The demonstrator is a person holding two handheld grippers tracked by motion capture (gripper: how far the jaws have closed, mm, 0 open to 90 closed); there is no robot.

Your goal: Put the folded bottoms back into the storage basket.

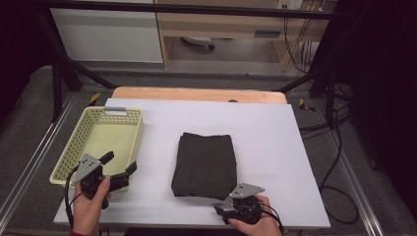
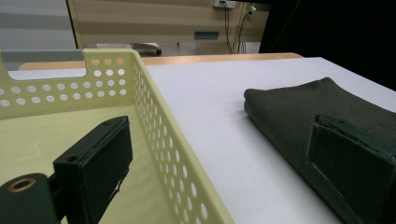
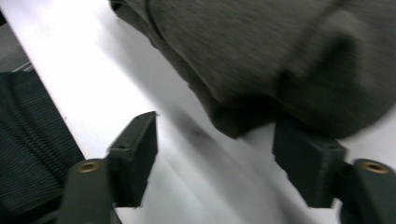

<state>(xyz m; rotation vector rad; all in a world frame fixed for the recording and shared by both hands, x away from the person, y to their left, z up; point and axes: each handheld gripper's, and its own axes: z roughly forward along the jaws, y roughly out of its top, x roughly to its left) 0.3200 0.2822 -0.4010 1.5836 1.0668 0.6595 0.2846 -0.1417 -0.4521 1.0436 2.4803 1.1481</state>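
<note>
A folded dark grey-green cloth (image 1: 205,164) lies flat in the middle of the white table top (image 1: 268,142). A pale yellow perforated basket (image 1: 140,129) stands at the left, with nothing in it. My left gripper (image 1: 119,163) is open at the basket's near right corner; one jaw hangs over the basket (image 2: 154,121) and the other over the table, in front of the cloth (image 2: 299,109). My right gripper (image 1: 223,202) sits at the cloth's near right corner. It (image 3: 219,161) is open, its jaws low over the table with nothing between them, and the cloth's corner (image 3: 261,56) lies just beyond its fingertips.
A wooden board edge (image 1: 196,93) runs behind the white top. Black frame bars and cables (image 1: 334,162) line the right side on the floor. The table's near edge runs close below both hands.
</note>
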